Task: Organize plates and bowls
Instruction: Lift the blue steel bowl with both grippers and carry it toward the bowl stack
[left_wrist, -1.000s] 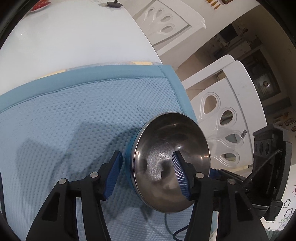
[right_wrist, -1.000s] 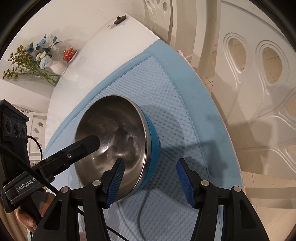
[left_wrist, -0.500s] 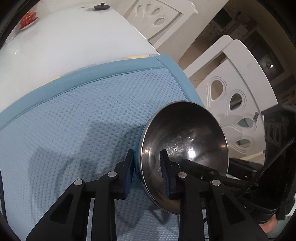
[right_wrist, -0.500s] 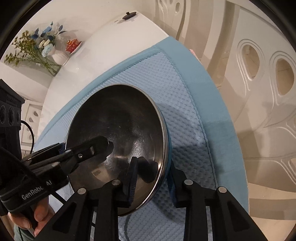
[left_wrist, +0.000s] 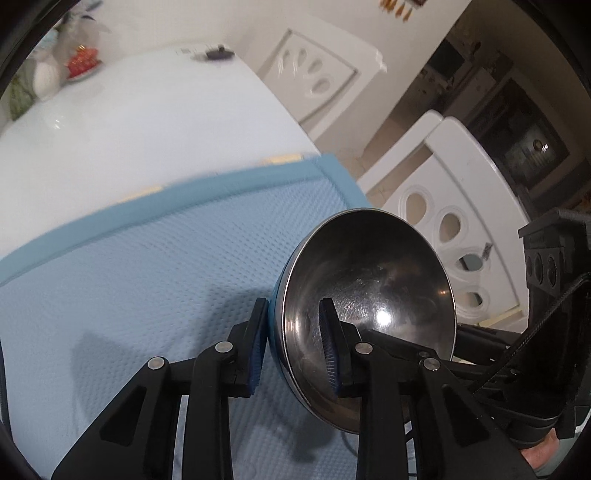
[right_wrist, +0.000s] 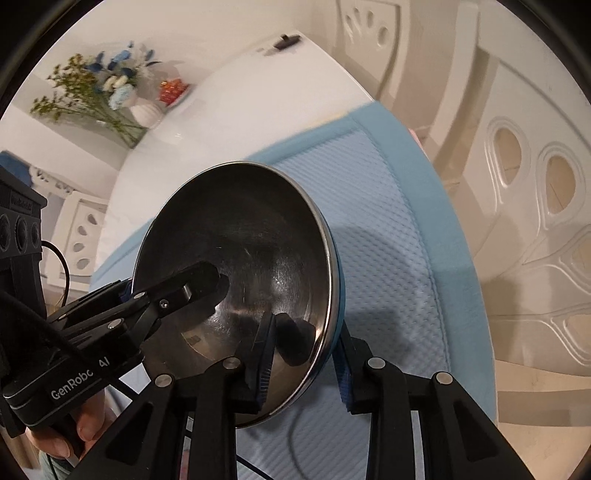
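A steel bowl (left_wrist: 373, 291) with a blue outer shell hangs above the blue mat (left_wrist: 147, 266), held by both grippers on opposite sides of its rim. My left gripper (left_wrist: 291, 339) is shut on the bowl's near rim, one pad inside, one on the blue shell. In the right wrist view the same bowl (right_wrist: 251, 251) fills the middle, and my right gripper (right_wrist: 304, 360) is shut on its lower right rim. The left gripper's finger (right_wrist: 184, 288) reaches into the bowl from the left there.
The blue mat (right_wrist: 388, 206) covers the near end of a white table (left_wrist: 129, 118). A vase of flowers (right_wrist: 110, 96), a small red dish (right_wrist: 171, 88) and a black lid (left_wrist: 219, 54) stand at the far end. White chairs (left_wrist: 472, 192) line the right edge.
Both grippers went from open around the bowl's rim to shut on it. The bowl has then risen off the mat and tilted, with more of the far table showing.
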